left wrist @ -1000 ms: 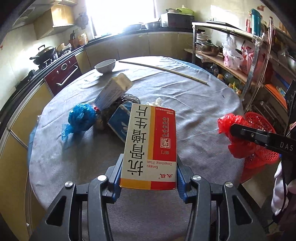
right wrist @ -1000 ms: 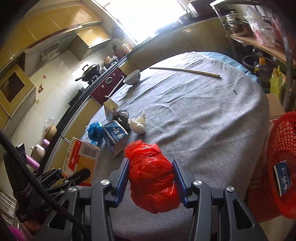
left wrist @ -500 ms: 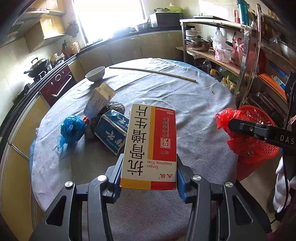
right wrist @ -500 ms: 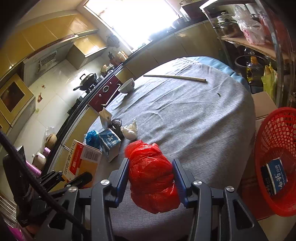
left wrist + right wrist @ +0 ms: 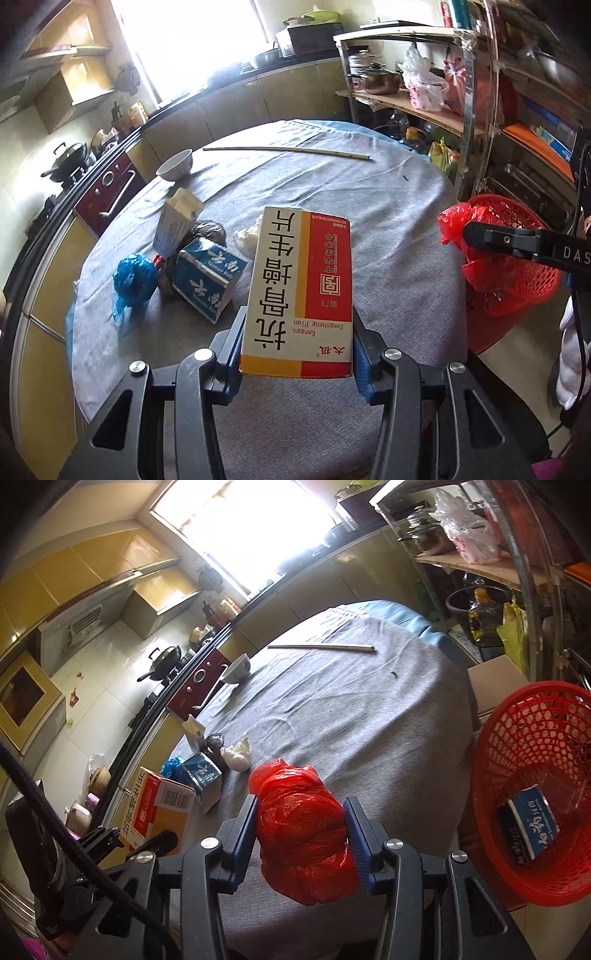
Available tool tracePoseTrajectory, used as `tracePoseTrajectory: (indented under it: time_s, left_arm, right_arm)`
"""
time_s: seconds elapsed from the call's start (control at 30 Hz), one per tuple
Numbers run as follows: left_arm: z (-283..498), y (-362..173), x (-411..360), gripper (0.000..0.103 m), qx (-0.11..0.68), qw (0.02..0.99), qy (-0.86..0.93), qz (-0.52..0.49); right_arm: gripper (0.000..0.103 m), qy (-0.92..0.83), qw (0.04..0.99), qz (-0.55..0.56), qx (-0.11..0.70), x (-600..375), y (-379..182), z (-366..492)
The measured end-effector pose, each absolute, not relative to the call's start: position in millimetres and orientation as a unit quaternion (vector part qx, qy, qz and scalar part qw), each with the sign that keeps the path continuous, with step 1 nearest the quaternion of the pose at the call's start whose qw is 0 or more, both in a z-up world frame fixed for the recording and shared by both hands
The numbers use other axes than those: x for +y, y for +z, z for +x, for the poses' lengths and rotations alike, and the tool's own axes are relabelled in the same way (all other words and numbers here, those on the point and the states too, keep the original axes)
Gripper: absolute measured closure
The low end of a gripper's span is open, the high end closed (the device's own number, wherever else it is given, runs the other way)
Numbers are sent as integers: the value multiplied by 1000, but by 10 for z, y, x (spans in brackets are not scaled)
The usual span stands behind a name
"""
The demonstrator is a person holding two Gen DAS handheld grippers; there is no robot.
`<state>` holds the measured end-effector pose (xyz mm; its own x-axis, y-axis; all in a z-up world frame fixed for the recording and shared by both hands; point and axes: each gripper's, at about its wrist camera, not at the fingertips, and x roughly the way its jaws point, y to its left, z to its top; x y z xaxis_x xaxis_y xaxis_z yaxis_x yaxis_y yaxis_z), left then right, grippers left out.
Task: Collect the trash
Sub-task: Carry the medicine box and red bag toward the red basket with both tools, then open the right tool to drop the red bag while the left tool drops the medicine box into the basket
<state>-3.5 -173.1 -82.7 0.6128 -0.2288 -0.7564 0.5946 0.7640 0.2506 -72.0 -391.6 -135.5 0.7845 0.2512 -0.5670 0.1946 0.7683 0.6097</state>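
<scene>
While both grippers are loaded, what matters is where the red plastic mesh basket (image 5: pixel 535 775) sits: off the table edge, low and to the right. The right gripper (image 5: pixel 301 834) is nearer it, jaws narrow and clamped on a crumpled red plastic bag bundle (image 5: pixel 303 830), w/ the basket just beside it to the right. The left gripper (image 5: pixel 297 347) is further off, jaws at mid width gripping a flat red-and-white cardboard medicine box (image 5: pixel 301 291) by its short end, long axis pointing straight ahead away from the gripper; from there the basket lies right and a bit forward, past the right gripper.

My guess: the bag goes in first, then the box has to cross over to the right.

Count, approx:
- baskets: 1, w/ 1 blue-and-white small carton (image 5: pixel 528 823) already inside
- held items: 2
- left on the round grey-clothed table (image 5: pixel 332 192): 1 blue plastic bag ball (image 5: pixel 135 275), 1 blue-and-white carton (image 5: pixel 208 278), 1 open pale carton (image 5: pixel 177 221), 1 dark wrapper lump (image 5: pixel 208 230), 1 white crumpled tissue (image 5: pixel 238 755)
- also 1 white bowl (image 5: pixel 175 164), 1 long pale stick (image 5: pixel 288 150), prob. not trash.
</scene>
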Motion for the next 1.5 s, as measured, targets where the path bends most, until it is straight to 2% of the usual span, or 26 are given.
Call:
tracePoseTrajectory:
  time_s: [0.6,1.03,1.2,1.27,1.33,1.5]
  left_arm:
    - [-212,-845,-2377,53,352,839,-297,291]
    - [-223,-884,-3594,52,358,767,-465,260]
    - [-286,-966,-3969,48,369,741,-499,257]
    - [-316,-1017,-4107,42,373,735,-502,263]
    - [-343,-1047,-4204,40,375,729,-507,267]
    - [-352,-1036,-4147,39,373,732,-500,274]
  right_arm:
    - [54,-50,879,373,294,-4541,-1387,-1147]
    - [54,-180,862,407,241,-5436,-1380,-1939]
    - [52,-206,850,426,232,-5645,-1430,-2140]
    - [50,-212,843,439,228,-5716,-1476,-2193]
    - [42,-215,834,454,228,-5769,-1514,-2217]
    - [42,-225,824,471,222,-5853,-1554,-2263]
